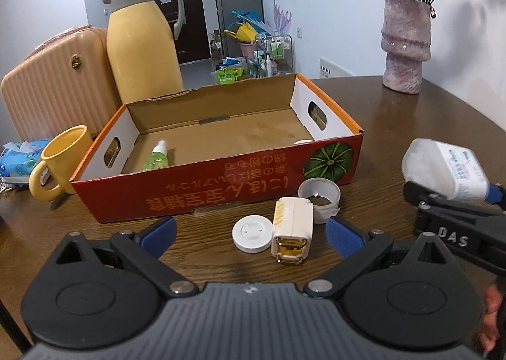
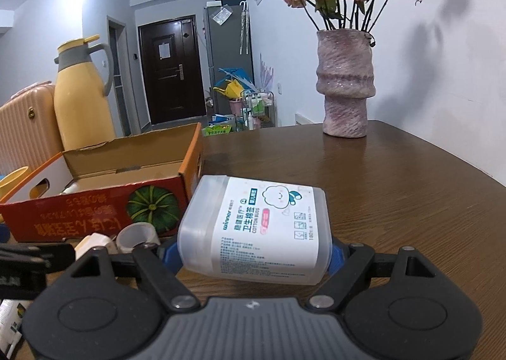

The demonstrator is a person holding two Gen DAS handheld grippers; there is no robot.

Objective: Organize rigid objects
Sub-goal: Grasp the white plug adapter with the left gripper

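An open orange cardboard box [image 1: 221, 183] stands on the brown table, with a green spray bottle [image 1: 156, 156] inside at its left. My left gripper [image 1: 251, 236] is open, low over the table in front of the box. Between its blue fingertips lie a white round lid [image 1: 252, 236] and a white and gold case [image 1: 292, 232]; a white tape ring [image 1: 319, 197] sits just behind. My right gripper [image 2: 253, 254] is shut on a white cotton-bud box [image 2: 262, 227], held above the table right of the cardboard box [image 2: 95, 201]. It also shows in the left wrist view [image 1: 442, 170].
A yellow mug [image 1: 60, 162], a yellow thermos jug [image 1: 142, 40] and a peach suitcase [image 1: 53, 84] stand left of and behind the box. A pink vase with dried roses [image 2: 344, 84] stands at the far right of the table. Blue packets [image 1: 15, 160] lie at the far left.
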